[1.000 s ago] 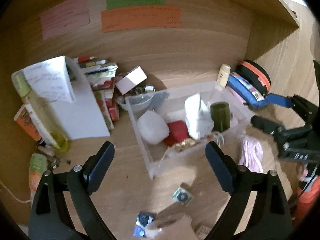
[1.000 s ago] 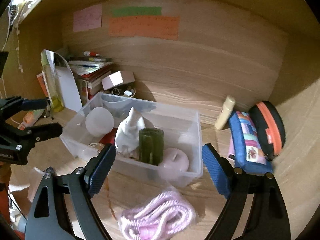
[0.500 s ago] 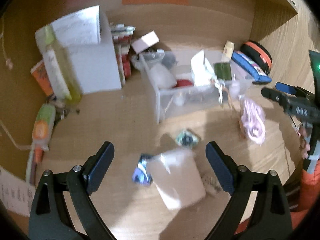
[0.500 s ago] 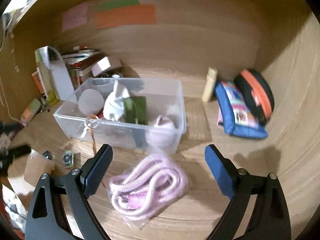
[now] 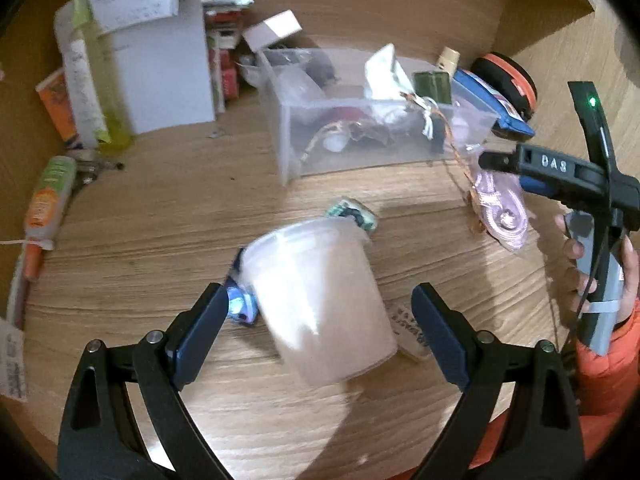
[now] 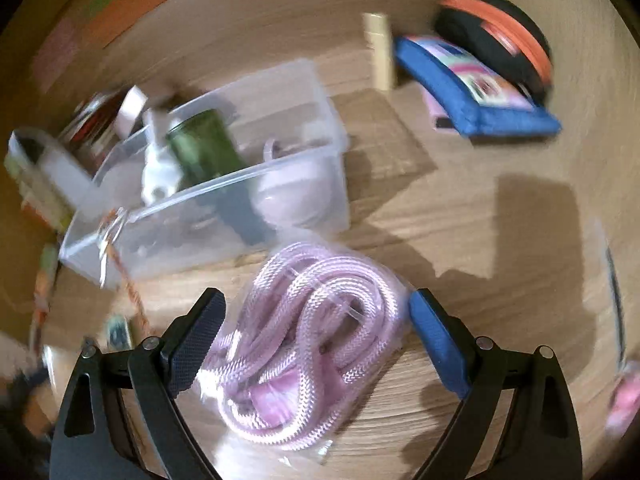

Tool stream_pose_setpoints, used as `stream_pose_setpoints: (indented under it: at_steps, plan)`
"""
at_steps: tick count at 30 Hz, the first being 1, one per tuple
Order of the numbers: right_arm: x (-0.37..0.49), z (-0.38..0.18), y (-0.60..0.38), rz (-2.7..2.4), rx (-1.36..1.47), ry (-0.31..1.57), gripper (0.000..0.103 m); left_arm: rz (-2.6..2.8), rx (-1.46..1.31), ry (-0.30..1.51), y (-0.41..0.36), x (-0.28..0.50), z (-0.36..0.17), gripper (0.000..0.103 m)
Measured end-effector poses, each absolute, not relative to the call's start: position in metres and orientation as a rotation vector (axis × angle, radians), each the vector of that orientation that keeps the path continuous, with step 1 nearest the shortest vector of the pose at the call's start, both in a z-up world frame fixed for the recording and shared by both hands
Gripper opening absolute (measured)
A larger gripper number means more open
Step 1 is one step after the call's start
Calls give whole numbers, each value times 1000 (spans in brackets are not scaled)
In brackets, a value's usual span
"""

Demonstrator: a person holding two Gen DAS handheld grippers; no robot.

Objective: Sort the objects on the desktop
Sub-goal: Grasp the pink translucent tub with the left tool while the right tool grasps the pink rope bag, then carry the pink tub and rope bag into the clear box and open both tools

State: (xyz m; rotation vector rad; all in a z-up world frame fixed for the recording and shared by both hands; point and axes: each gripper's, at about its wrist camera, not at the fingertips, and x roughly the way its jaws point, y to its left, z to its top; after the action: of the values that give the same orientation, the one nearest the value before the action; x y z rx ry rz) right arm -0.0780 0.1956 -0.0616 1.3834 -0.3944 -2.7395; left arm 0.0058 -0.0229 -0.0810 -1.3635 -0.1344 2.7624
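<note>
A translucent plastic cup (image 5: 320, 300) stands on the wooden desk between the wide-open fingers of my left gripper (image 5: 320, 312), untouched. A pink coiled cord in a clear bag (image 6: 308, 340) lies between the open fingers of my right gripper (image 6: 316, 320); it also shows in the left wrist view (image 5: 500, 208). The clear storage bin (image 5: 360, 136) holds a green cup (image 6: 200, 148), a white item and other small things; it also shows in the right wrist view (image 6: 224, 208). The right gripper (image 5: 560, 172) appears at the right edge of the left wrist view.
Small packets (image 5: 352, 216) and a shiny blue wrapper (image 5: 240, 304) lie by the cup. Books and papers (image 5: 160, 60) stand at the back left, tubes (image 5: 48, 196) at the left. A blue pouch (image 6: 472, 96), a black-orange case (image 6: 500, 40) and a beige tube (image 6: 378, 48) are at the right.
Both grippers pulled back from the bin and lowered. The cup now sits between the left fingers; the pink cord bag now sits between the right fingers. Both stay open.
</note>
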Motion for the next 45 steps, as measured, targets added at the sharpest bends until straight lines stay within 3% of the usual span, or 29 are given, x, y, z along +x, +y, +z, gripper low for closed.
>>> stream_pose_setpoints:
  at_steps: [8,16,23,25,27,29,34,45]
  plan:
    - [-85,-62,188,-2741,1477,-251,92,2729,-1335,-144,-17,-6,-86,94]
    - [-78,-64,199,-2741,1552,-279,92,2690,-1298,-147,-14,-16,-91,94]
    - [-80,-74,184,-2708,1590,-212,95,2631,-1384,-298,-20,-27,-98,94]
    - [-78,-74,180,-2716,1564,-169,89,2637,-1394,-294,-19,-29,-99,92]
    - [-76,-73,179,-2710,1533,-153,83,2660,-1397,-262,-17,-29,-99,77]
    - [-74,-71,183,-2697,1508,-173,78,2664,-1396,-246,-17,-29,-98,69]
    - [-72,-64,191,-2667,1450,-221,68,2670,-1389,-258,-16,-29,-97,69]
    - [-61,-22,192,-2763,1200,-239,66,2776,-1297,-275,-17,-20,-69,68]
